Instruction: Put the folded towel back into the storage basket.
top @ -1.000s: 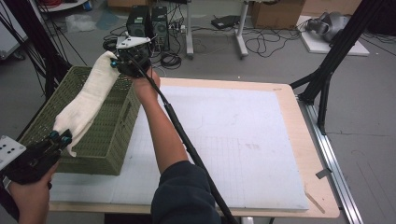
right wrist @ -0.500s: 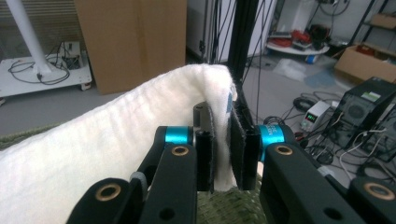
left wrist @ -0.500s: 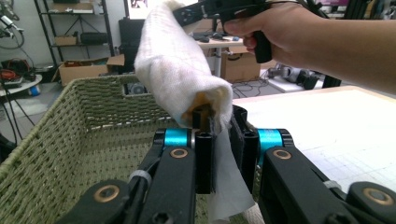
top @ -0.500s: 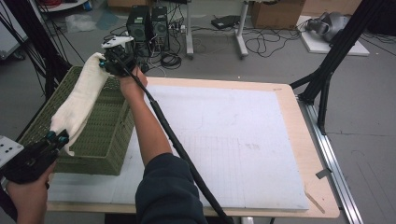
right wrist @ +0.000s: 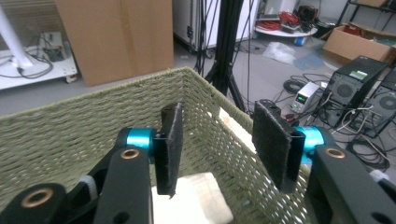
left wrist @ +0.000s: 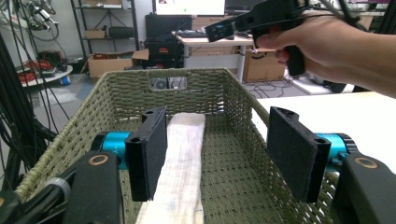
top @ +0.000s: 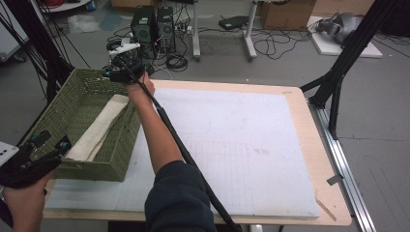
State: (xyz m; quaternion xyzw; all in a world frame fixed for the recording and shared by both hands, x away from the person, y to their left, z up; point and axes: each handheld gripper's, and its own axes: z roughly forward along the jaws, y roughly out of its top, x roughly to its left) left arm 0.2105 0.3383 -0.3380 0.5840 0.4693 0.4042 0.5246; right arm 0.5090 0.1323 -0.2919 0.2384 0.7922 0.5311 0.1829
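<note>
A green woven basket (top: 101, 166) stands on the table's left side. A long white towel (top: 99, 128) lies flat along its floor. My left gripper (top: 51, 142) is at the basket's near end. Its jaws have just been opening and stand apart, the towel (left wrist: 184, 154) lying below the left gripper (left wrist: 217, 140), free of its pads. My right gripper (top: 110, 75) hovers over the basket's far rim. Its jaws have also just been opening, and the towel's end (right wrist: 196, 196) rests under the right gripper (right wrist: 219, 140), untouched. The basket wall (right wrist: 70, 135) runs close beside it.
A white mat (top: 232, 145) covers the wooden table to the basket's right. The right gripper's black cable (top: 183, 150) trails along the forearm. Computer towers (top: 154, 24) and cables sit on the floor beyond. A black stand (top: 333, 87) rises by the table's right edge.
Both grippers held the towel stretched above the basket; both have let go and it now lies inside. The right hand moved left and down to the far rim.
</note>
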